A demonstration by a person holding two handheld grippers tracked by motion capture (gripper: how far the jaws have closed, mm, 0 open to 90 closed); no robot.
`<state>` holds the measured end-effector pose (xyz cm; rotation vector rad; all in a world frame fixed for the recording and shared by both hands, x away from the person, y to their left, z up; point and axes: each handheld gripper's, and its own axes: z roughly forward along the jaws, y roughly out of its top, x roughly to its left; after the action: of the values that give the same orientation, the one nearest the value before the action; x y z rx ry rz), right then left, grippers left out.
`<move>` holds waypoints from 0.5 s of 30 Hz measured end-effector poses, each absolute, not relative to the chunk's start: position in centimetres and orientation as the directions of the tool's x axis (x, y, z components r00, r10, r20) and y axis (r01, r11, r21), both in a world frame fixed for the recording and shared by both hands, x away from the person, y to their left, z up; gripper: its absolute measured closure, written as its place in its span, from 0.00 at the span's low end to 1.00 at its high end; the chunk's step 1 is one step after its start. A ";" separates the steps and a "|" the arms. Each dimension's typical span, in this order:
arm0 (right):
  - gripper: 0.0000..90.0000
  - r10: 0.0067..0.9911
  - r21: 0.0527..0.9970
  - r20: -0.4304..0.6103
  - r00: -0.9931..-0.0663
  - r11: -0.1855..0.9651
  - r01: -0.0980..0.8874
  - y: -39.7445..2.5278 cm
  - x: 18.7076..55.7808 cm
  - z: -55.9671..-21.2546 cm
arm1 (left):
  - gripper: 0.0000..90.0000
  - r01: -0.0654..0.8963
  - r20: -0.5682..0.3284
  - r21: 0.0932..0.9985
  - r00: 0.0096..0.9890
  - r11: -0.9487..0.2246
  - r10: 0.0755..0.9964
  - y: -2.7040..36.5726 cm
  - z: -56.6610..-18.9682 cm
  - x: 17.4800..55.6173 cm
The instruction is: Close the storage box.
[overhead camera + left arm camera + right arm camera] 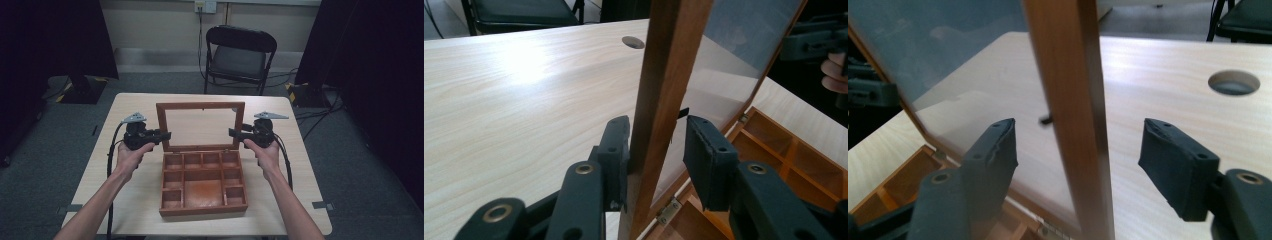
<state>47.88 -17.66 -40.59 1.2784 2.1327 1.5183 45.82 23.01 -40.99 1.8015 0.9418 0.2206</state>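
A wooden box point(202, 211) with several empty compartments sits mid-table, its glass-paned lid point(200, 106) standing upright at the back. My left gripper point(164, 136) is at the lid's left side rail and my right gripper point(234, 133) at its right side rail. In the left gripper view the left gripper point(656, 135) is open and straddles the rail point(669, 65); one pad touches the wood, the other stands apart. In the right gripper view the right gripper point(1080, 137) is open wide around the other rail point(1063, 65), touching neither side.
The pale wood table point(125, 115) has a round cable hole point(1234, 82) behind the lid. A black folding chair point(239, 55) stands beyond the far edge. Dark curtains hang left and right, with cables on the floor at the right.
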 end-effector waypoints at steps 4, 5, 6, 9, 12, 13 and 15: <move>0.45 0.733 0.858 0.284 -0.619 0.095 0.505 -17.1 47.8 -40.2 | 0.69 0.496 -0.272 0.857 0.670 -0.143 0.691 23.1 -40.8 45.6; 0.48 0.729 0.859 0.274 -0.628 0.109 0.501 -17.0 47.6 -40.2 | 0.70 0.496 -0.268 0.856 0.667 -0.147 0.695 23.1 -40.7 45.5; 0.49 0.735 0.855 0.267 -0.623 0.118 0.505 -16.8 47.4 -40.1 | 0.70 0.494 -0.261 0.855 0.672 -0.157 0.693 23.1 -40.7 45.5; 0.51 0.742 0.855 0.262 -0.617 0.117 0.505 -16.8 46.9 -40.1 | 0.69 0.496 -0.263 0.853 0.679 -0.164 0.685 23.2 -40.6 45.3; 0.51 0.729 0.846 0.305 -0.613 0.088 0.525 -17.3 46.5 -40.1 | 0.68 0.494 -0.255 0.851 0.685 -0.179 0.682 23.1 -40.4 44.9; 0.51 0.729 0.846 0.305 -0.613 0.088 0.525 -17.3 46.5 -40.1 | 0.68 0.494 -0.255 0.850 0.687 -0.180 0.681 23.1 -40.3 44.8; 0.50 0.737 0.835 0.308 -0.602 0.094 0.542 -17.4 45.9 -40.0 | 0.66 0.494 -0.256 0.851 0.689 -0.180 0.678 23.0 -40.3 44.6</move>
<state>45.85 -17.43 -39.95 1.2920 2.1745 1.5204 44.60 23.03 -40.29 1.8353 0.9235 0.2158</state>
